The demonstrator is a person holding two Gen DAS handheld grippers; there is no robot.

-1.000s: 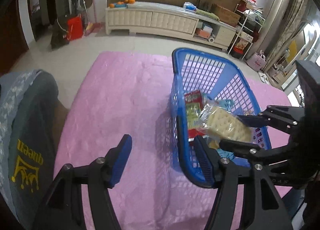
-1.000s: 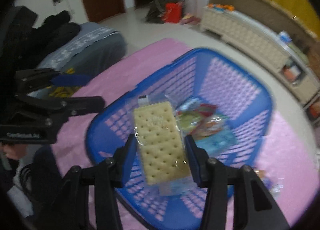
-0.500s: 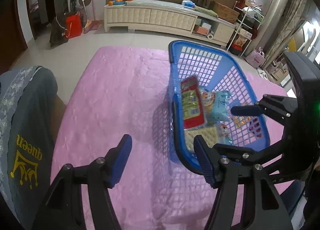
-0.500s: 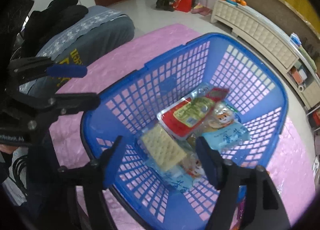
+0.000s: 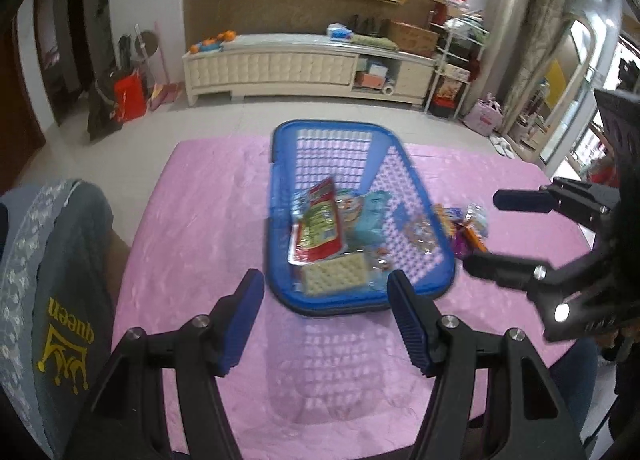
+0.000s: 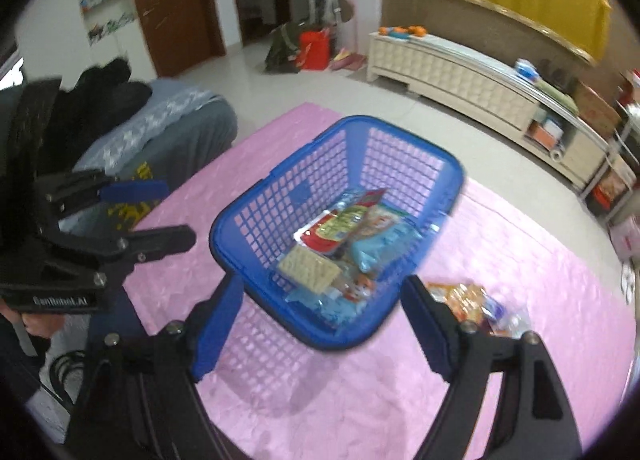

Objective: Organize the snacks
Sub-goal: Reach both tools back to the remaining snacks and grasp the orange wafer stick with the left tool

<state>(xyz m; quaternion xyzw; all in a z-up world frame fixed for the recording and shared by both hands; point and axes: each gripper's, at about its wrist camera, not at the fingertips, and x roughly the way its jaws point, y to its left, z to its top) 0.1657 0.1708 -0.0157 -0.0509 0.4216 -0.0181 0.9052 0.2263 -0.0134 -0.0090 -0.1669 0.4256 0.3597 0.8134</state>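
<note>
Pink quilted cloth (image 5: 208,244) covers the table, soft and faintly dimpled, with pale floor tiles beyond its far edge. At the left a grey sleeve (image 5: 52,292) printed with yellow letters lies against the cloth's left edge. The left gripper (image 5: 326,320) hangs above bare cloth with its jaws parted and nothing between its ribbed blue pads. Centre stands the blue basket (image 6: 256,220), rigid plastic lattice with a rounded rim, set well inside the cloth with open room on every side. In its near end lies the cracker pack (image 6: 310,266), a pale dotted rectangle in clear wrap, beside a glossy red-and-green packet (image 6: 340,226) and a light blue pouch (image 6: 384,246). The right gripper (image 6: 326,320) has just been opening; its jaws are released and empty above the basket's near rim. Right of the basket, loose crinkly snack packets (image 6: 472,300) sit on the cloth.
</note>
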